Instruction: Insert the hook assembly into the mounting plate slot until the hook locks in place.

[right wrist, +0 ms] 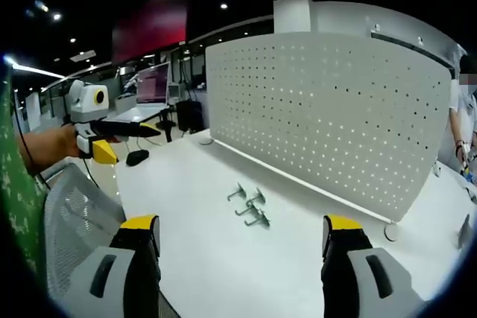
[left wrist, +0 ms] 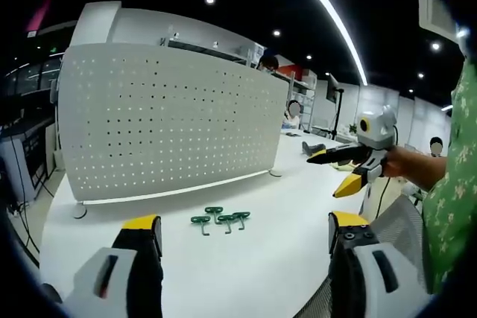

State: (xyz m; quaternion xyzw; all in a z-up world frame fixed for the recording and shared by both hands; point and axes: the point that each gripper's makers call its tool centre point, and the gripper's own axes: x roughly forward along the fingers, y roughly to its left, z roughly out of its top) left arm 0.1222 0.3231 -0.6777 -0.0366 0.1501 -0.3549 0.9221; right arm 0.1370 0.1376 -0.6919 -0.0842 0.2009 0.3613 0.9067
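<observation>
Both grippers, left (left wrist: 244, 237) and right (right wrist: 242, 237), are wide open and hold nothing, raised above the table (left wrist: 291, 258). The hooks (left wrist: 219, 219) lie loose in a cluster before the pegboard (left wrist: 171, 128). A careless grasp may push the neighbours away or take two together.

Pretty dim room overall, lit by small ceiling spots (left wrist: 210, 0) and one long light strip (left wrist: 328, 13) overhead. The white table (right wrist: 194, 184) ahead of the jaws is bright, shadows soft. Heavy fisheye bend toward the edges, and the far background looks a bit mushy.
</observation>
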